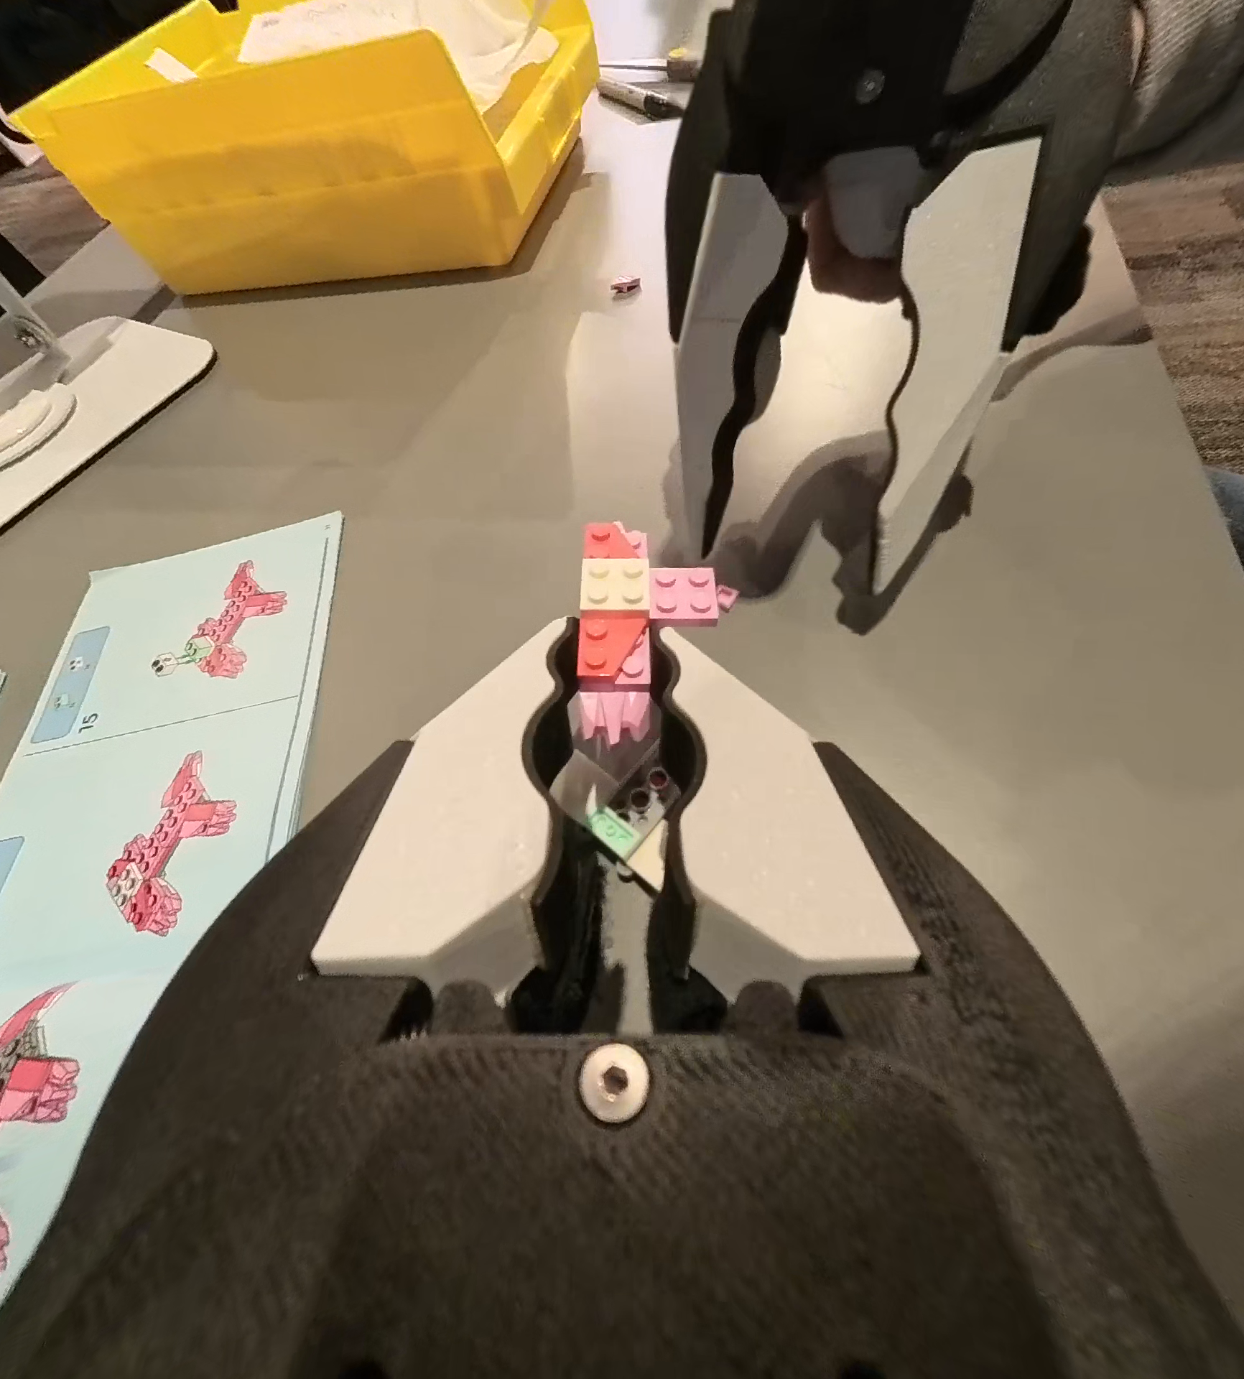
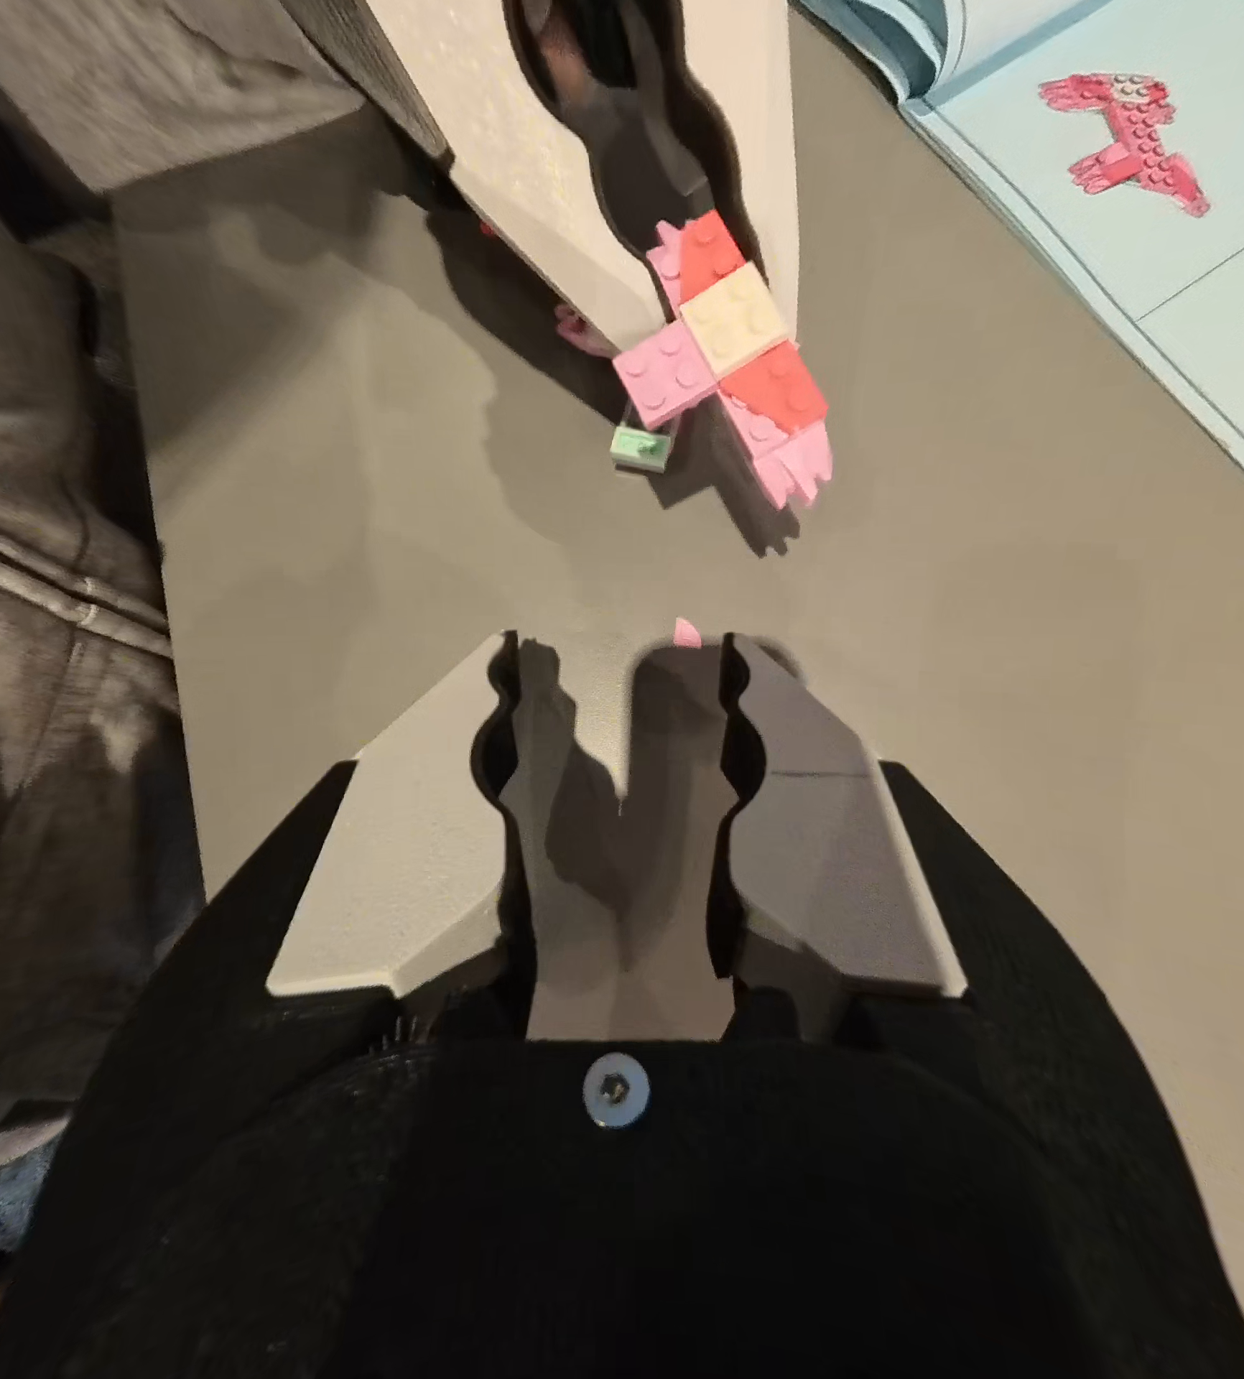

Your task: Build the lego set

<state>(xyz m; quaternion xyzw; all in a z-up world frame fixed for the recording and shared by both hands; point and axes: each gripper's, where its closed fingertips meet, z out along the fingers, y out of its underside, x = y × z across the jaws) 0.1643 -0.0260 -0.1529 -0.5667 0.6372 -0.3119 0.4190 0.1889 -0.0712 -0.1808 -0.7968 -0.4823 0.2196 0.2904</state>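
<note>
While the left gripper (image 1: 613, 642) pinches the pink model (image 1: 615, 597) just above the table (image 1: 395, 448), its long axis runs straight out from the fingers. Right gripper (image 2: 619, 649) is spread and empty; a small pink piece (image 2: 686, 633) lies just inside its right fingertip, nearer than the model.

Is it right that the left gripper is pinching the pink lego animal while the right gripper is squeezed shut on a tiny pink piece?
Not quite. The left gripper does pinch the pink lego animal, but the right gripper is open and holds nothing. The tiny pink piece lies on the table by one fingertip, as the right wrist view shows.
</note>
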